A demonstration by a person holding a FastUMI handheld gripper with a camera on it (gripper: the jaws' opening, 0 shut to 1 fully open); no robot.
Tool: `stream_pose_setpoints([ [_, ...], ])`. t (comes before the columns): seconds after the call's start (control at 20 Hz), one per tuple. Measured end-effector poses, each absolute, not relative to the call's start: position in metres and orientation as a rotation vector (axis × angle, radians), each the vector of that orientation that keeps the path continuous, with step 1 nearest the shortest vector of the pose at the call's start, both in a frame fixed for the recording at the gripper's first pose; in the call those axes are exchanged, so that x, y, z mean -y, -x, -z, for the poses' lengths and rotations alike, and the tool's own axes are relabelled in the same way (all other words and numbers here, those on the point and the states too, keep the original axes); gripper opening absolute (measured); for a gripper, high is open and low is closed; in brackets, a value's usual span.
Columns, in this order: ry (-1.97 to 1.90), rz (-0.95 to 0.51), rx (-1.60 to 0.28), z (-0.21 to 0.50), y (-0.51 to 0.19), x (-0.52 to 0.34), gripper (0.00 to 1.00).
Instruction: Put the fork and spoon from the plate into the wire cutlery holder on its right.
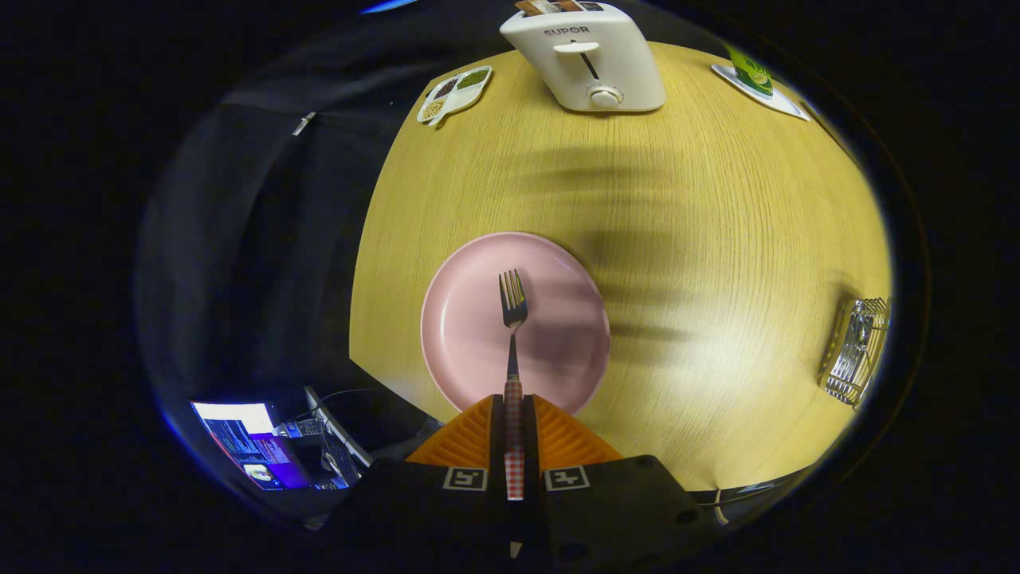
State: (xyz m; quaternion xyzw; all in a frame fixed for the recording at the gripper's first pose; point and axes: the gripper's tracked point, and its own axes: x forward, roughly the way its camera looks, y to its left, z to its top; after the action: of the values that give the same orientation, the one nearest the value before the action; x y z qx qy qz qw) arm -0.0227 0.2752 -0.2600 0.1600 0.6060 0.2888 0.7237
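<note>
while the tongs (514,434) clench the fork (512,319), the pink plate (462,335) beneath holds nothing else.

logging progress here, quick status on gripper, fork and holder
Gripper shut on the fork by its checked handle, tines out over the pink plate. Wire cutlery holder off to the right across bare table. Nothing between.

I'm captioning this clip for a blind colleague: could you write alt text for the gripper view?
The gripper is shut on a fork by its checked handle, tines pointing ahead over a pink plate on a wooden table. The wire cutlery holder sits far to the right; a white toaster stands beyond.
</note>
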Motion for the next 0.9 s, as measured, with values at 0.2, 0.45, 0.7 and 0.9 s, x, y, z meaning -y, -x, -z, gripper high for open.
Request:
stream_pose_setpoints([
  [0.2, -0.38, -0.695, -1.305, 0.221, 0.022, -0.251, 0.11],
  [0.45, -0.377, -0.673, -1.257, 0.181, 0.01, -0.17, 0.11],
  [0.7, -0.373, -0.576, -1.254, 0.169, 0.006, -0.072, 0.11],
  [0.9, -0.335, -0.487, -1.289, 0.177, 0.011, -0.003, 0.11],
])
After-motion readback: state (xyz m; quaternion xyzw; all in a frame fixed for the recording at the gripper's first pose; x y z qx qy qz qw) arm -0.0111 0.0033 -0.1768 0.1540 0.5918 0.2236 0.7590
